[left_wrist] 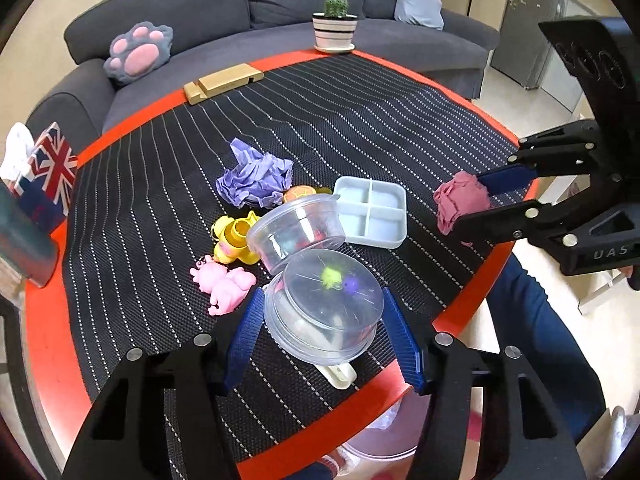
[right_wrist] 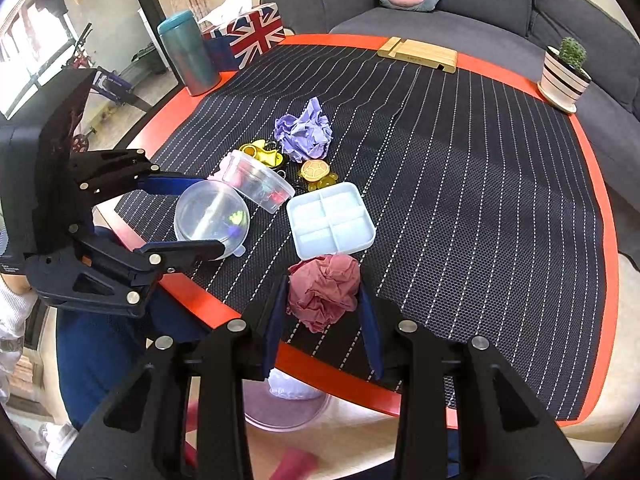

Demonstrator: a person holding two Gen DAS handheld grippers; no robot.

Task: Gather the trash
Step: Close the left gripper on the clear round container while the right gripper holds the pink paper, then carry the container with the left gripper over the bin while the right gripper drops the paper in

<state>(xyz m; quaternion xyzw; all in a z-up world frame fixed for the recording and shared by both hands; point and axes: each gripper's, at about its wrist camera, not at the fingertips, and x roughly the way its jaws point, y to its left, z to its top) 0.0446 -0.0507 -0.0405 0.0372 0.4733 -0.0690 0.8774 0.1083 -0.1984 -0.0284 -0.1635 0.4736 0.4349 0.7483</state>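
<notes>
A crumpled pink paper hangs at the table's near edge, with my right gripper shut on it; the left wrist view shows that right gripper at the right. My left gripper is shut on a clear round plastic container lying tipped on the mat, with a blue pad pressing on each side. From the right wrist view the left gripper clasps the same container. A crumpled purple paper lies loose mid-table.
A second clear tub, a pale divided tray, yellow and pink toys crowd the mat. A clear bin stands below the red table rim. A cactus pot, a wooden stand, a flag tissue box and a teal cup line the far edge.
</notes>
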